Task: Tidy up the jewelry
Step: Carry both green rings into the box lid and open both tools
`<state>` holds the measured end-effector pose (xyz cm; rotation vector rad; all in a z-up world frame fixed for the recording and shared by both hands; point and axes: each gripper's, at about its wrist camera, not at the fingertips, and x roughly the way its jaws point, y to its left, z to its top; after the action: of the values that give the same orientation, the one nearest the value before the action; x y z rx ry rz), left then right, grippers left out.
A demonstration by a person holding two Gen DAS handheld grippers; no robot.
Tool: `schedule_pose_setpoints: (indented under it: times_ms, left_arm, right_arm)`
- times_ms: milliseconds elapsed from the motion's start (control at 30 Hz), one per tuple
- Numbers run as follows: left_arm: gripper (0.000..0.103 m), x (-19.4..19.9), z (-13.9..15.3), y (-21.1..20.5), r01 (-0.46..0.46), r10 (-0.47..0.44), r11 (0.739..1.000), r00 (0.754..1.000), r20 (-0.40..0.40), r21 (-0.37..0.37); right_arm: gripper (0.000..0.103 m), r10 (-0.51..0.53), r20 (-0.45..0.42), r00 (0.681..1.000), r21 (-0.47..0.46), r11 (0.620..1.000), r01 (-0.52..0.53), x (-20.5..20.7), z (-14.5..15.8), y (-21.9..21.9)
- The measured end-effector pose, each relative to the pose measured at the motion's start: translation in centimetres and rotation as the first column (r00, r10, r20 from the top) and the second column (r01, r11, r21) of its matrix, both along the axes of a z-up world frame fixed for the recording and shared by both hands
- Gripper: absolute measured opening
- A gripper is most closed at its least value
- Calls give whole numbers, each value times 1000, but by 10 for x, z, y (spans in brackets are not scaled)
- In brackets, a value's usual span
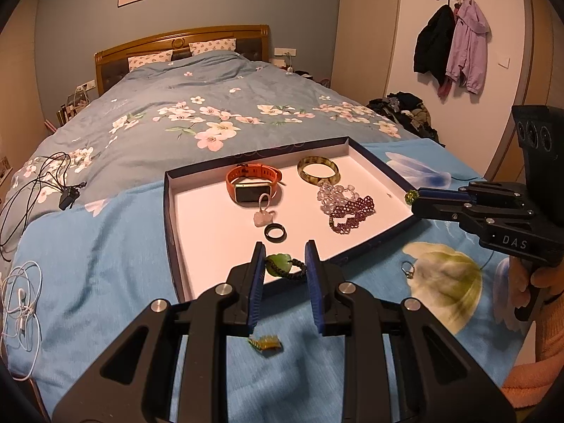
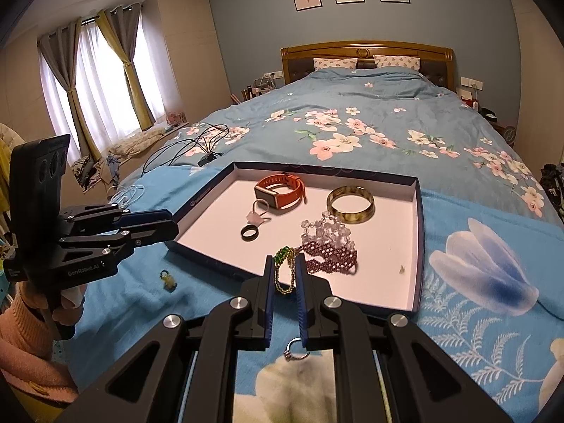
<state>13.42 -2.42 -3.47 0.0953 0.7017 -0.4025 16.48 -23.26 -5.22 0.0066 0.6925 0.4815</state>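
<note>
Jewelry lies mostly in a shallow dark-blue box lid with a white inside (image 1: 366, 155), set on the light-blue flowered bedspread (image 1: 105, 253) in the middle of both views.

In the left wrist view, white earphones (image 1: 21, 296) sit at the far left edge and a black cable bundle (image 1: 67, 195) above them. Inside the lid, from left to right, come an orange-strapped smartwatch (image 1: 252, 185), a pale pink stone charm (image 1: 263, 218) and a black ring (image 1: 275, 232) just below the watch, then a mottled olive bangle (image 1: 318, 170) with a clear bead bracelet (image 1: 335, 194) and a dark purple beaded bracelet (image 1: 350, 215) beneath it. At lower centre the left gripper (image 1: 284, 268) has its fingers narrowly set on a green jade pendant with a black braided cord (image 1: 280, 265). Below them a small yellow-green beaded piece (image 1: 268, 343) lies on the spread. To the right a small silver ring (image 1: 407, 268) rests on the spread, and the right gripper (image 1: 414, 197) enters from the right edge.

In the right wrist view, that gripper's fingers stand nearly together on a thin gold chain with green beads (image 2: 285, 268), above the lid's near rim.
</note>
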Motion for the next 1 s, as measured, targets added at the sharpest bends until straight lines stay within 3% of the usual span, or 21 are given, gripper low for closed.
schedule_pose_setpoints:
  times_ms: [1000]
  left_arm:
    - [23, 46, -13, -17, -6, 6, 1000, 1000, -31, 14]
  right_arm:
    - [10, 11, -48, 999, -22, 1000, -12, 45, -13, 6]
